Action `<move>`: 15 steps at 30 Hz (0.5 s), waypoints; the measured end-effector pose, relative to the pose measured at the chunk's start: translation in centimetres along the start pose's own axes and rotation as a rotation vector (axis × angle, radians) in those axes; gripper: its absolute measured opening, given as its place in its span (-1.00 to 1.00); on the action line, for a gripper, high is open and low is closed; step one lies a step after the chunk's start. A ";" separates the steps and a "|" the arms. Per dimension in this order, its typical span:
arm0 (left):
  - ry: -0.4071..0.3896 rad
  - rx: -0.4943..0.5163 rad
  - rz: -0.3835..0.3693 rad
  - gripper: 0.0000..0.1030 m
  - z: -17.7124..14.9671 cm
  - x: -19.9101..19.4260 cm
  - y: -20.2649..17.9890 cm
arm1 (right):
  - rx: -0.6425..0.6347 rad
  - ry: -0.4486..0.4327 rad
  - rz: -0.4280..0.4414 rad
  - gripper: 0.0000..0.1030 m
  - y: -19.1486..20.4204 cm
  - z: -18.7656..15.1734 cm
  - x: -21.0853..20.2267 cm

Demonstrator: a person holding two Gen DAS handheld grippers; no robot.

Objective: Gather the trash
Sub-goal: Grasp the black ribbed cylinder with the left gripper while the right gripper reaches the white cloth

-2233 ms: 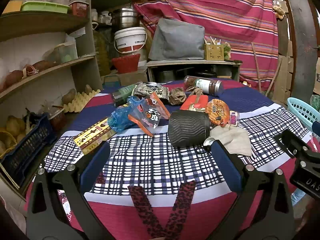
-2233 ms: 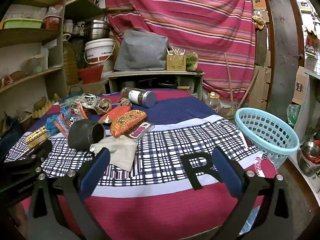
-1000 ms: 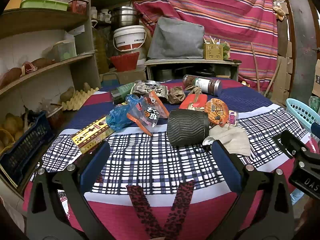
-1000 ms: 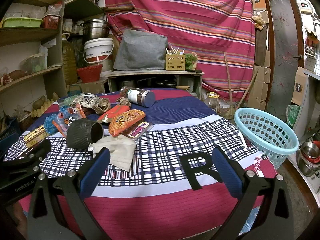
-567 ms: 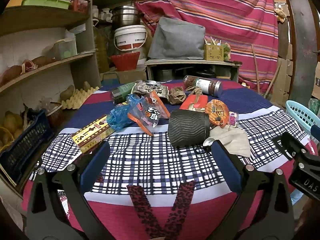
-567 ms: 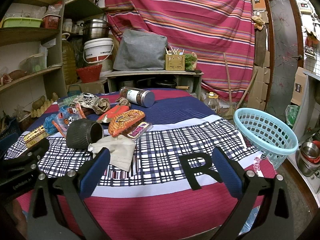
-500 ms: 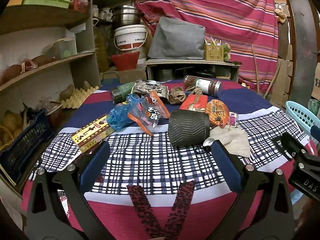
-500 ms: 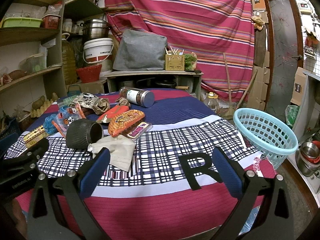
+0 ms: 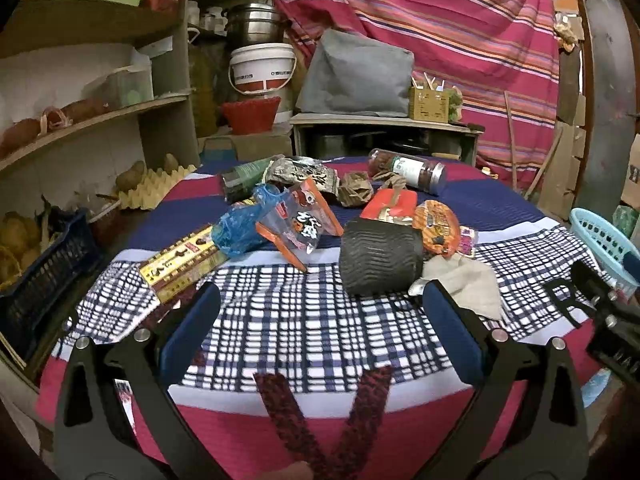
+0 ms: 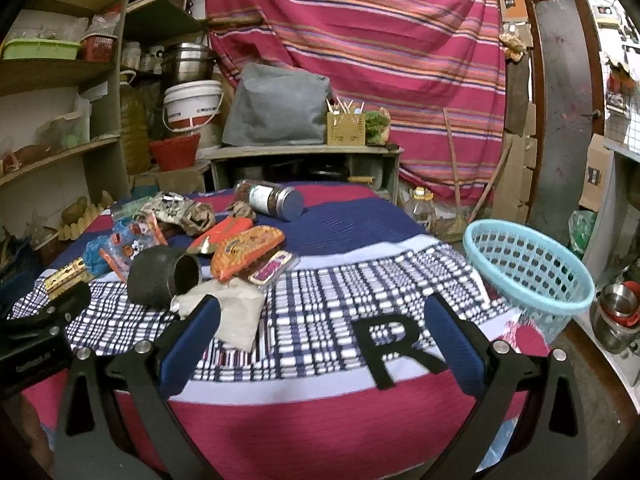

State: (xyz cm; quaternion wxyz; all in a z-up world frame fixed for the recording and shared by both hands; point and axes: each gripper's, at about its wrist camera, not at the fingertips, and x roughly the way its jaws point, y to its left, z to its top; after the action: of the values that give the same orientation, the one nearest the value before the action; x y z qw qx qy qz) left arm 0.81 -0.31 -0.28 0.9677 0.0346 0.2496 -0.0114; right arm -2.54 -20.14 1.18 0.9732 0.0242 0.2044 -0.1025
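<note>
Trash lies in a heap on the cloth-covered table (image 9: 304, 328): a black ribbed cup (image 9: 380, 258) on its side, a crumpled grey napkin (image 9: 466, 284), orange snack wrappers (image 9: 436, 226), a clear orange-edged packet (image 9: 300, 224), a blue plastic bag (image 9: 240, 230), a yellow box (image 9: 182, 264) and a jar (image 9: 408, 168). My left gripper (image 9: 320, 336) hangs open near the table's front edge, short of the cup. My right gripper (image 10: 320, 336) is open too, with the napkin (image 10: 236, 312) by its left finger. A light blue basket (image 10: 528, 268) stands off the table's right side.
Shelves (image 9: 88, 124) with produce and a dark blue crate (image 9: 44, 276) line the left. A low bench (image 10: 304, 156) with a grey bag and a white bucket (image 10: 192, 106) stands behind the table. Steel pots (image 10: 616, 312) sit on the floor at right.
Both views have shifted only slightly; both grippers stay open and nothing on the table has moved.
</note>
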 end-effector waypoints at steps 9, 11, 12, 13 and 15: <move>0.054 -0.005 -0.068 0.90 1.6 3.8 -0.5 | 0.002 -0.006 -0.032 0.93 -1.8 1.7 3.9; 0.064 0.005 -0.087 0.90 1.9 4.6 -0.9 | 0.019 0.006 -0.031 0.93 -2.1 1.7 4.7; 0.062 0.015 -0.088 0.90 2.1 5.0 -1.5 | 0.033 0.017 -0.030 0.93 -2.4 1.5 5.4; 0.058 0.019 -0.085 0.90 2.3 5.3 -1.5 | 0.041 0.026 -0.028 0.93 -2.5 1.3 5.8; 0.057 0.027 -0.100 0.90 2.7 6.0 -1.9 | 0.046 0.046 -0.026 0.93 -2.4 1.0 6.4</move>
State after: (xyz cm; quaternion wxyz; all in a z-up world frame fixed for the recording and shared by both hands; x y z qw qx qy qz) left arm 7.30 -2.40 -0.99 0.9579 0.0355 0.2782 -0.0621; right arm 3.06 -23.79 -0.53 0.9660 0.0462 0.2245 -0.1191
